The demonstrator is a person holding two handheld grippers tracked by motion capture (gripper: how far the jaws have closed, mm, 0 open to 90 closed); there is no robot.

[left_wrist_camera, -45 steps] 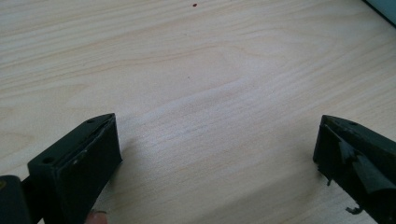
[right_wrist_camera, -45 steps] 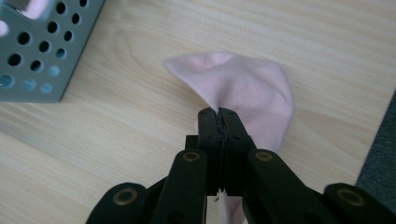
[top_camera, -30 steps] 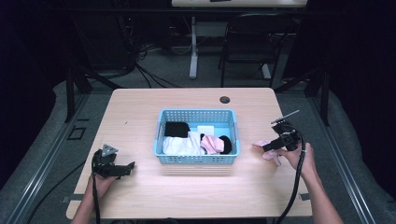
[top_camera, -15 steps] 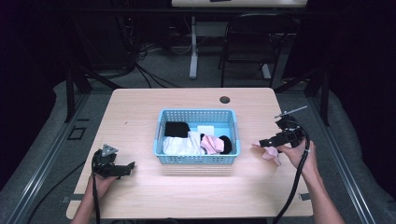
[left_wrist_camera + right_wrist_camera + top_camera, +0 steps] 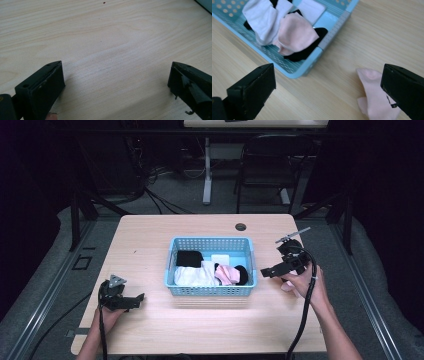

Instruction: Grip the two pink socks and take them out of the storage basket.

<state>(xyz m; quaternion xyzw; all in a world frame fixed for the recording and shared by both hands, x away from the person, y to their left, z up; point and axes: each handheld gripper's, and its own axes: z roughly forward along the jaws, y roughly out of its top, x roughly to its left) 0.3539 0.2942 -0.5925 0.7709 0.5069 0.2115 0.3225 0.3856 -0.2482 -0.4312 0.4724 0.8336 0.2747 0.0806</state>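
My right tool [image 5: 266, 271] has just spread its jaws wide, nothing between them, above the pink sock [image 5: 374, 97] on the surface [image 5: 150, 240] beside the basket [image 5: 210, 291].

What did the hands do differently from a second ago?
The right gripper lifted off the table beside the basket and its jaws have just opened wide with nothing between them; the pink sock lies on the table below. The left gripper, open, and the socks in the basket stayed put.
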